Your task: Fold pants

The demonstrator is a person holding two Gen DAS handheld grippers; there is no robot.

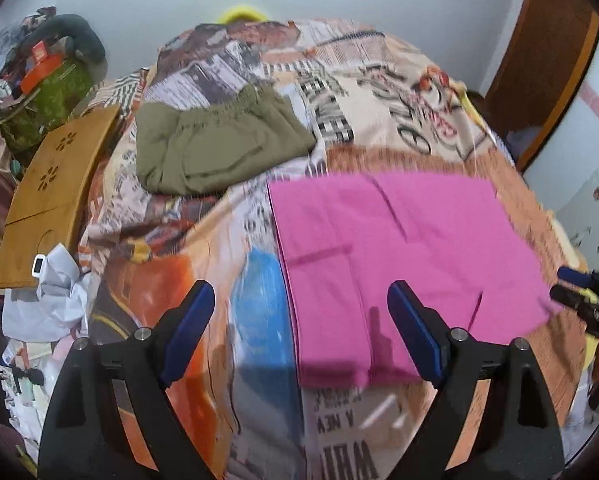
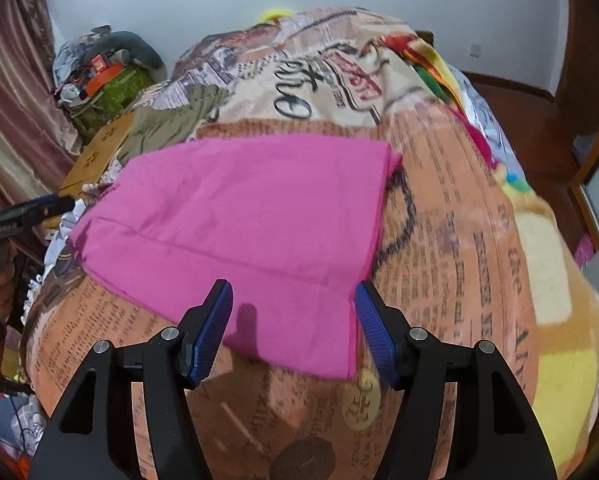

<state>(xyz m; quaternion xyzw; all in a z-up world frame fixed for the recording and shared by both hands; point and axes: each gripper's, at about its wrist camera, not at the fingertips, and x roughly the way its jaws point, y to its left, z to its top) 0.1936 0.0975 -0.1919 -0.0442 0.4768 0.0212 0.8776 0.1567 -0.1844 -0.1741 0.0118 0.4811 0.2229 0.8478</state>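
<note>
One pair of bright pink cotton pants (image 1: 383, 240), folded flat into a rectangle, is lying on the newspaper-print blanket (image 1: 219, 280) covering the bed. The left gripper (image 1: 301, 320) is hanging over its near left edge with both blue-padded fingers (image 1: 191, 316) spreading wide, gripping nothing. The right gripper (image 2: 293, 320) is hovering above the near right corner, fingers (image 2: 373, 324) apart, also empty. One olive-green garment (image 1: 215, 148) is sitting far left.
</note>
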